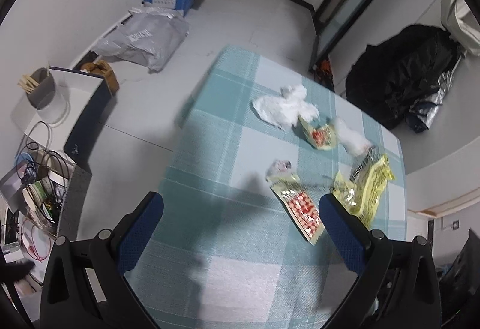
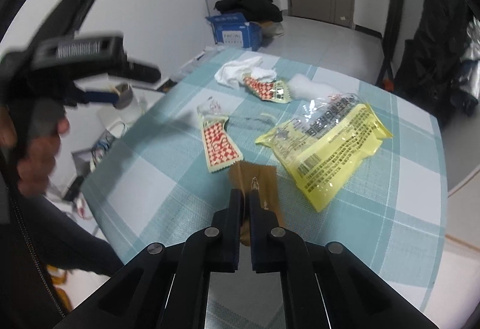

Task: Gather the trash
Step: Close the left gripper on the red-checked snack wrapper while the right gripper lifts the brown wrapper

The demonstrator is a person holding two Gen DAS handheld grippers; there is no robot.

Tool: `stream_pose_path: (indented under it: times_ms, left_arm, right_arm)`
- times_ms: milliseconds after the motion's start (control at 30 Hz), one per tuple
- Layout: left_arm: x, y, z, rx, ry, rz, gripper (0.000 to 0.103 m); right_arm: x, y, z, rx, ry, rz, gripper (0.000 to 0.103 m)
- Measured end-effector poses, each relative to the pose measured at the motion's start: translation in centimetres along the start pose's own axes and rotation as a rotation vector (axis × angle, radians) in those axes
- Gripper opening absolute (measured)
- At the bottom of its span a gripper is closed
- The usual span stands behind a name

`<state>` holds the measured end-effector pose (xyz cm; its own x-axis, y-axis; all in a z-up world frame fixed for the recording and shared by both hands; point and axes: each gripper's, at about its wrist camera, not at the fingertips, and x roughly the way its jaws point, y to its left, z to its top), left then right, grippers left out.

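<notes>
Clamped between the fingers of the right gripper (image 2: 246, 197) is a brown wrapper (image 2: 259, 188), its far end fanning out beyond the pads; the jaws are pressed nearly together on the thin film, which suits something so flat and limp. It hangs just above the desk (image 2: 390, 179), likely on its way off it.

That desk, under a teal-and-white checked cloth, carries the rest of the trash, loosely strewn toward its far half. Largest is a yellow bag (image 2: 327, 146) with a clear top, lying flat just right of the held wrapper. Beyond it sits crumpled white tissue (image 2: 240, 71) by the far edge, then two red-and-white checkered packets: one (image 2: 220, 146) near the brown wrapper, the other (image 2: 267, 90) touching the tissue. A small clear scrap (image 2: 210, 107) lies at the near packet's top.

The left gripper (image 1: 240, 215) hovers with jaws wide apart and nothing between them, apparently poised over the near packet (image 1: 303, 212) as a next pick.
</notes>
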<state>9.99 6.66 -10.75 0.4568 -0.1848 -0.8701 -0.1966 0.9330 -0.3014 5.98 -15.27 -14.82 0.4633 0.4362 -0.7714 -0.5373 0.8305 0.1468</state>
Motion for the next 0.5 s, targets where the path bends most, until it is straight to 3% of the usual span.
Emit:
stream_pose_path:
  times_ms: [200, 500]
  left_arm:
    - [2.0, -1.9, -0.7, 0.044, 0.08, 0.012, 0.102]
    - [4.4, -4.3, -1.0, 0.096, 0.113, 0.057, 0.101]
  right_arm:
    - [-1.7, -1.9, 0.3, 0.087, -0.028, 0.062, 0.003]
    - [-4.4, -3.7, 0.9, 0.139, -0.106, 0.071, 0.003]
